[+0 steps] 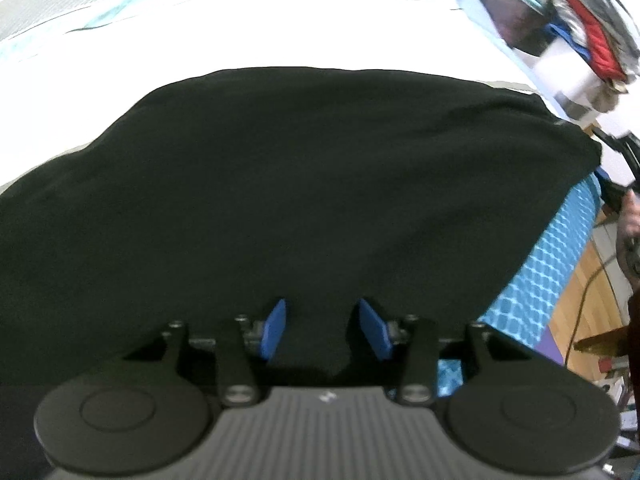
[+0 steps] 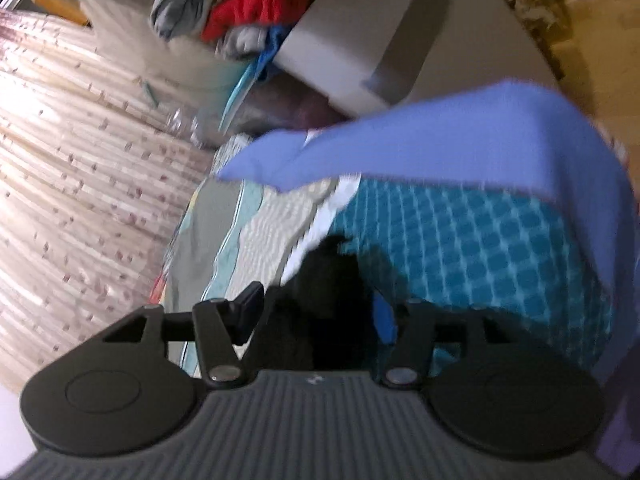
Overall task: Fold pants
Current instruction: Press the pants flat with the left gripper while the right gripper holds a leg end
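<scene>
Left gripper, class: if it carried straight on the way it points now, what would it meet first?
The black pants. The left gripper points down at the dark cloth spread over the bed, its blue fingers apart with fabric between them. Contact looks near, though depth is unclear.

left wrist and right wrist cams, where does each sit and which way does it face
Left wrist: on the left gripper, tilted down at black pants on the bed; blue fingers apart.
Right wrist: on the right gripper, looking along the bed edge; blue cloth ahead.
Shared: teal checked sheet, red clothes pile, pants.
</scene>
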### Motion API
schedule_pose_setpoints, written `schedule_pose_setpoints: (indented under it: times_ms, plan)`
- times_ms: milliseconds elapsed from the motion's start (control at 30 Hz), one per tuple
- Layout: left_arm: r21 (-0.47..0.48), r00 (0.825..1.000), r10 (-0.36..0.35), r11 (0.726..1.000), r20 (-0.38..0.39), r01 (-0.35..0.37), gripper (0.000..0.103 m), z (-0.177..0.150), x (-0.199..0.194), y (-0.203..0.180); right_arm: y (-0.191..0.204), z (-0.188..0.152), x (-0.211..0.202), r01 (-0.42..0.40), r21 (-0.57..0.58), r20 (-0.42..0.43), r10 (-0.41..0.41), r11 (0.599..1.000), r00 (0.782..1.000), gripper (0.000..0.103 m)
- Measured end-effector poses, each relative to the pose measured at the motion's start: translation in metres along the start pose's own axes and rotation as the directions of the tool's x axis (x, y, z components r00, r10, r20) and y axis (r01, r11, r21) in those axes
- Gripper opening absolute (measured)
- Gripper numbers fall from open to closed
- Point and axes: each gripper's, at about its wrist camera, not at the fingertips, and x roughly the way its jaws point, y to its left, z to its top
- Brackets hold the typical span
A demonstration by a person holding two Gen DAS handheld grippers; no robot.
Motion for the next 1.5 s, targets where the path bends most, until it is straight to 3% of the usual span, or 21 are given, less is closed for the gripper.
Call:
schedule_pose_setpoints:
  times_ms: [33,67,167,267,333,400,467,500,533,567,600,667,700,800,867,1067,1133,1233,1267,1400,1500]
  plan:
    - [0.007,1.0,0.006,1.0,-0.003,-0.006,0.042,0.0,0.002,-0.003,0.005,0.002,0.003,0.016,-0.024,-0.017,-0.016,1.0,1.0,0.049]
    - [0.014,1.0,0.02,1.0,-0.005,-0.02,0.042,-0.001,0.004,-0.004,0.011,0.002,0.01,0.036,-0.062,-0.037,-0.039,0.997,0.999,0.026]
    - [0.013,1.0,0.029,0.999,-0.004,-0.029,0.041,-0.002,0.004,-0.003,0.035,0.002,0.022,0.028,-0.182,-0.041,-0.036,0.983,0.999,0.019]
    - [-0.01,1.0,0.031,0.999,0.0,-0.031,0.04,-0.002,0.001,-0.001,0.071,0.007,0.022,-0.112,-0.214,-0.064,0.101,0.97,0.993,0.016]
    - [-0.024,0.999,0.036,0.999,0.016,-0.036,0.04,-0.003,-0.001,-0.001,0.096,0.011,0.016,-0.262,-0.222,-0.072,0.252,0.939,0.965,0.015]
    - [-0.035,0.998,0.045,0.998,0.035,-0.043,0.04,-0.004,-0.005,0.0,0.113,0.015,-0.001,-0.402,-0.25,-0.038,0.406,0.881,0.913,0.015]
    - [-0.048,0.998,0.049,0.998,0.042,-0.047,0.04,-0.004,-0.006,0.002,0.11,0.018,-0.014,-0.462,-0.287,0.02,0.487,0.839,0.873,0.015]
    - [-0.053,0.998,0.054,0.997,0.038,-0.052,0.04,-0.004,-0.005,0.003,0.1,0.019,-0.014,-0.426,-0.304,0.047,0.46,0.852,0.887,0.015]
    - [-0.054,0.998,0.058,0.997,0.035,-0.056,0.04,-0.005,-0.004,0.003,0.086,0.02,-0.007,-0.347,-0.296,0.054,0.378,0.89,0.924,0.016]
    - [-0.051,0.997,0.063,0.997,0.033,-0.061,0.04,-0.006,-0.003,0.002,0.063,0.021,0.007,-0.234,-0.251,0.033,0.25,0.939,0.968,0.016]
    - [-0.042,0.997,0.071,0.997,0.033,-0.07,0.04,-0.006,-0.002,0.001,0.043,0.021,0.018,-0.13,-0.205,0.001,0.133,0.97,0.991,0.016]
    - [-0.017,0.995,0.091,0.996,0.031,-0.091,0.041,-0.007,0.001,-0.005,0.006,0.013,0.032,0.09,-0.167,-0.052,-0.1,0.982,0.994,0.019]
    - [-0.005,0.995,0.099,0.995,0.032,-0.099,0.041,-0.007,0.002,-0.008,-0.006,0.009,0.031,0.11,-0.149,-0.064,-0.121,0.983,0.991,0.022]
    - [0.002,0.993,0.112,0.994,0.03,-0.112,0.043,-0.005,0.004,-0.016,-0.026,0.003,0.005,0.026,-0.028,-0.015,-0.027,0.999,1.0,0.035]
    - [-0.001,0.992,0.12,0.993,0.028,-0.12,0.044,-0.003,0.005,-0.022,-0.025,0.001,-0.007,0.026,-0.015,0.012,-0.025,1.0,1.0,0.037]
    - [0.0,0.988,0.152,0.988,0.021,-0.152,0.044,-0.003,0.01,-0.029,0.015,-0.021,-0.028,0.012,-0.183,0.047,-0.004,0.983,0.999,0.037]
    - [-0.001,0.987,0.159,0.987,0.017,-0.159,0.044,-0.002,0.011,-0.031,0.025,-0.032,-0.023,0.021,-0.246,0.01,-0.019,0.969,1.0,0.037]
    - [-0.004,0.985,0.172,0.985,0.012,-0.172,0.045,-0.001,0.01,-0.033,0.025,-0.047,0.003,0.16,-0.298,-0.039,-0.179,0.941,0.983,0.033]
    - [-0.004,0.983,0.181,0.984,0.012,-0.181,0.045,-0.001,0.009,-0.034,0.023,-0.049,0.005,0.174,-0.299,-0.029,-0.191,0.938,0.981,0.033]
    - [-0.002,0.971,0.234,0.972,0.039,-0.235,0.047,0.001,-0.001,-0.037,0.021,-0.046,-0.011,0.111,-0.23,-0.019,-0.118,0.967,0.993,0.041]
    - [-0.003,0.954,0.292,0.956,0.066,-0.293,0.05,0.005,-0.008,-0.037,0.021,-0.048,-0.021,0.102,-0.234,-0.023,-0.11,0.967,0.994,0.045]
